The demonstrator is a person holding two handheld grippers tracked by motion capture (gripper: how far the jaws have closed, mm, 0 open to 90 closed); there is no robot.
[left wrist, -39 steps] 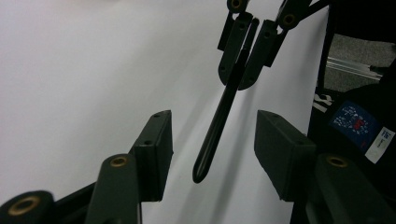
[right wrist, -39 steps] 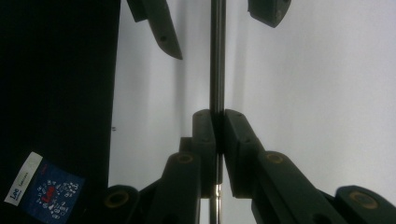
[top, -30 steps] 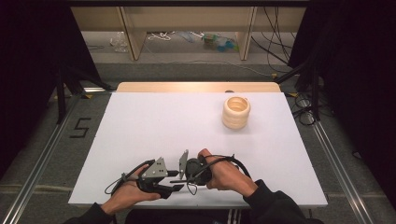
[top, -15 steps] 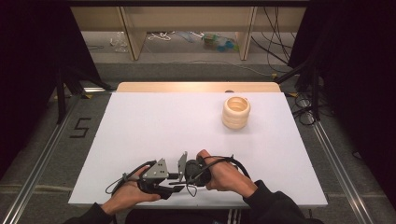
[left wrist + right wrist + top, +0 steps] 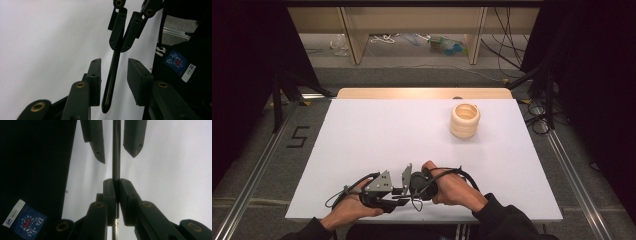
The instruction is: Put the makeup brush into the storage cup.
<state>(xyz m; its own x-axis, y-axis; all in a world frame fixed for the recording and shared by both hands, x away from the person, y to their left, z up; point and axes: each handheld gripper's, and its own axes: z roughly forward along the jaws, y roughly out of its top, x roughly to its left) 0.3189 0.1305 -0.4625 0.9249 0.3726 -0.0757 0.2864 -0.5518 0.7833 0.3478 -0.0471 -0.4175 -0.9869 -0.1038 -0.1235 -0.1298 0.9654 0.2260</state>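
Observation:
Near the table's front edge my two grippers face each other, tips overlapping. My right gripper (image 5: 116,182) is shut on a thin black rod (image 5: 116,145) that runs on between the jaws of my left gripper (image 5: 117,157). In the left gripper view, my left gripper (image 5: 113,65) stands open, a jaw on each side of the rod (image 5: 111,82) without touching it, while the right gripper (image 5: 119,48) clamps it farther up. From above, the left gripper (image 5: 398,192) and right gripper (image 5: 406,187) meet between the person's hands.
A stack of pale wooden rings (image 5: 465,121) stands at the table's back right. The white table top (image 5: 387,130) spreads ahead of the hands. The person's dark garment with a blue label (image 5: 178,62) lies close beside the grippers at the front edge.

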